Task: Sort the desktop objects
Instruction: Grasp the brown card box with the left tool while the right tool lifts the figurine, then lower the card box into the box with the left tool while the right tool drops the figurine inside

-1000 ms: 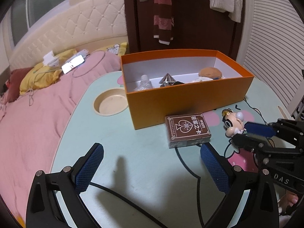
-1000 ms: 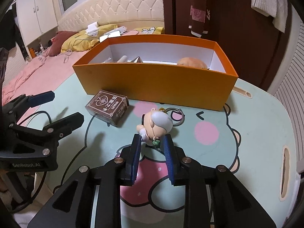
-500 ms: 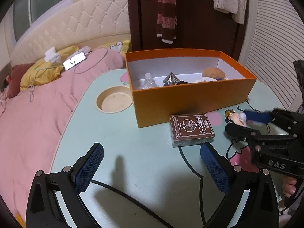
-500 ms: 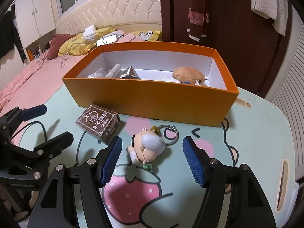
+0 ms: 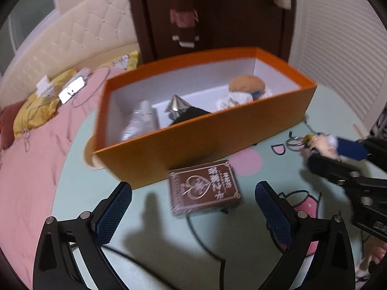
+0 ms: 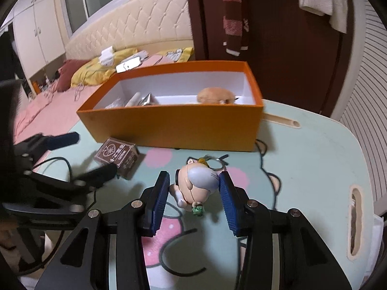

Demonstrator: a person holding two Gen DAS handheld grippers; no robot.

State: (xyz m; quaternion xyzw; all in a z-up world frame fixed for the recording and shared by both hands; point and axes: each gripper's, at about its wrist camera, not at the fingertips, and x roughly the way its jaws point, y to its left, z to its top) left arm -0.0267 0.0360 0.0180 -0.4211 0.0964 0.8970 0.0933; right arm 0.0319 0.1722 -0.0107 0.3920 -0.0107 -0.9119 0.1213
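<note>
A small cartoon figure keychain (image 6: 197,184) lies on the mint table, between the open pads of my right gripper (image 6: 193,201); the pads stand close on both sides of it. It shows at the right in the left wrist view (image 5: 321,142). A brown card box (image 5: 204,188) lies in front of my open, empty left gripper (image 5: 193,213) and also shows in the right wrist view (image 6: 117,155). The orange box (image 5: 205,133), also in the right wrist view (image 6: 174,128), holds a plush toy (image 5: 246,88), a silver cone (image 5: 176,104) and a wrapped bottle (image 5: 140,123).
The table (image 6: 314,169) has a cartoon print, a slot (image 6: 355,220) at its right edge and a round cup recess (image 5: 90,157) half hidden behind the orange box. A pink bed (image 5: 29,157) lies to the left. A dark door (image 6: 278,36) stands behind.
My right gripper opened off the figure, then narrowed around it again. My left gripper moved forward and nearer the card box and orange box.
</note>
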